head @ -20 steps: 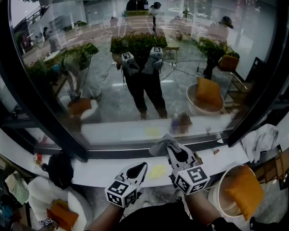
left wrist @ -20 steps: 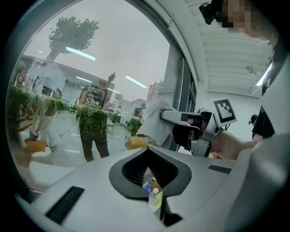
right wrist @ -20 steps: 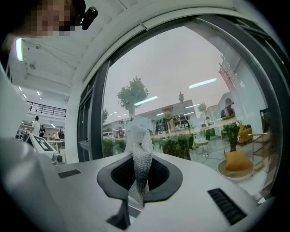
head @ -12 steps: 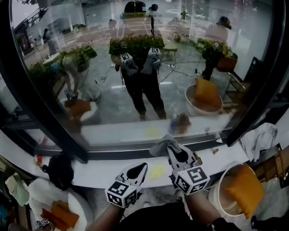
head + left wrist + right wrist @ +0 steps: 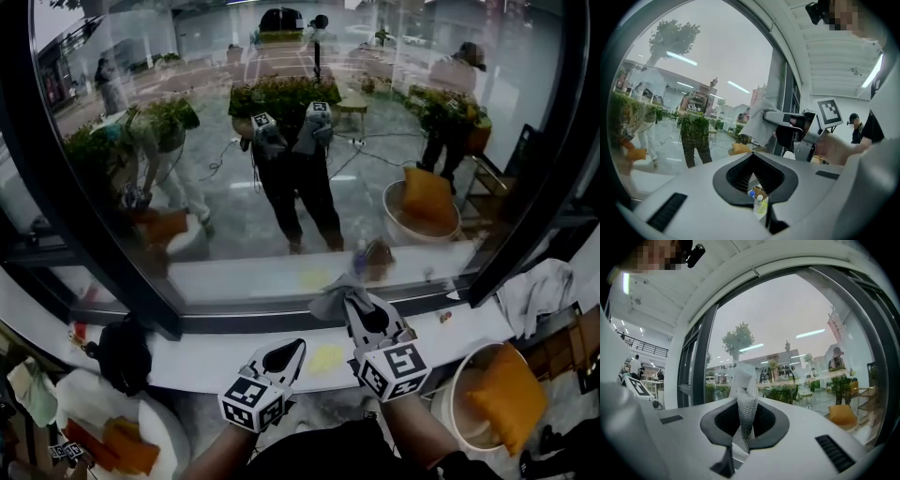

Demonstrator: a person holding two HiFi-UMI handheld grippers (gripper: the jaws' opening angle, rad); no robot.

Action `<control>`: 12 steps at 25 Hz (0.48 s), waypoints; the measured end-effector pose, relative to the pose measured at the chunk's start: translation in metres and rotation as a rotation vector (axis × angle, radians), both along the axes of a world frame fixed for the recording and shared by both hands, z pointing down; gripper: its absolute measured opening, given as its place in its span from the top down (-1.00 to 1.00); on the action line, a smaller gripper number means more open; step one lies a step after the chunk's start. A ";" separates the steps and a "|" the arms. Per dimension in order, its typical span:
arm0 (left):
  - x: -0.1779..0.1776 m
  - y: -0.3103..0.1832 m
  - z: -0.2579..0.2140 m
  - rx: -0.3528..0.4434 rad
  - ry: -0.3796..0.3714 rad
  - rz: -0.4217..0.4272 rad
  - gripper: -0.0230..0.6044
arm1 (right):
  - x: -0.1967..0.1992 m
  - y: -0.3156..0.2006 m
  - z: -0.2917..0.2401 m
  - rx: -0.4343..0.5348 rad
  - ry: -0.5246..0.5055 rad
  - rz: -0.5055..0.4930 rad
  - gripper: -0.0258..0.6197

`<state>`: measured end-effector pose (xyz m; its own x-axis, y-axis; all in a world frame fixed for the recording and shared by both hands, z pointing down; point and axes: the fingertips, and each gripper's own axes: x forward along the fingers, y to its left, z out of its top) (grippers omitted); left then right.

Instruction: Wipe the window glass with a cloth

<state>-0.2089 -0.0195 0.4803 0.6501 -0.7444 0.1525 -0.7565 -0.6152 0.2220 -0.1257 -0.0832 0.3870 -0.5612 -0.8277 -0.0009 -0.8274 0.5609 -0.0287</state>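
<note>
The window glass [image 5: 281, 141] fills the head view, set in a black frame. My right gripper [image 5: 354, 305] is shut on a grey cloth [image 5: 336, 298], which it holds low on the pane, just above the bottom frame. In the right gripper view the meshy cloth [image 5: 745, 399] stands up out of the jaws of the right gripper [image 5: 744, 427], close to the glass [image 5: 797, 333]. My left gripper [image 5: 289, 352] hangs lower, over the white sill, shut with nothing in it. The left gripper view shows the left gripper [image 5: 754, 180] below the cloth [image 5: 757, 124].
A white sill [image 5: 216, 356] runs under the frame, with a yellow patch [image 5: 326, 356] and a black bag [image 5: 124, 352] on it. At lower right a white tub holds an orange cushion [image 5: 502, 398]. A white rag [image 5: 539, 291] lies at the right.
My right gripper has edged slightly up and towards the glass with the cloth. The left gripper has stayed in place.
</note>
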 end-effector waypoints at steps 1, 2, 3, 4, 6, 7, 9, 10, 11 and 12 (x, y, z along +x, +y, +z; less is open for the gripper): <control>0.000 -0.001 0.000 0.004 -0.002 0.000 0.91 | -0.001 -0.001 -0.002 0.006 0.003 0.004 0.79; 0.000 -0.002 -0.001 0.011 -0.005 0.000 0.91 | -0.002 -0.003 -0.004 0.009 0.006 0.007 0.79; -0.001 -0.004 -0.002 0.018 -0.007 -0.001 0.90 | -0.003 -0.004 -0.005 0.012 0.007 0.008 0.79; -0.001 -0.005 -0.004 0.024 -0.007 -0.003 0.91 | -0.005 -0.007 -0.007 0.015 0.009 0.008 0.79; -0.002 -0.008 -0.008 0.033 -0.004 -0.007 0.90 | -0.009 -0.013 -0.011 0.022 0.011 0.006 0.79; -0.002 -0.010 -0.009 0.036 -0.006 -0.008 0.90 | -0.010 -0.017 -0.013 0.026 0.009 0.006 0.79; 0.010 -0.014 -0.012 0.038 -0.022 -0.003 0.91 | 0.001 -0.026 -0.016 0.032 -0.002 0.012 0.79; 0.023 -0.017 -0.012 0.036 -0.035 0.002 0.90 | 0.014 -0.032 -0.018 0.035 -0.009 0.016 0.79; 0.038 -0.020 -0.012 0.036 -0.048 0.003 0.91 | 0.028 -0.038 -0.019 0.038 -0.016 0.017 0.79; 0.050 -0.025 -0.010 0.042 -0.060 -0.002 0.90 | 0.040 -0.045 -0.020 0.043 -0.022 0.015 0.79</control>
<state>-0.1588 -0.0443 0.4698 0.6389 -0.7525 0.1596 -0.7691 -0.6211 0.1506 -0.0860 -0.1283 0.3671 -0.5484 -0.8348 -0.0485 -0.8350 0.5498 -0.0231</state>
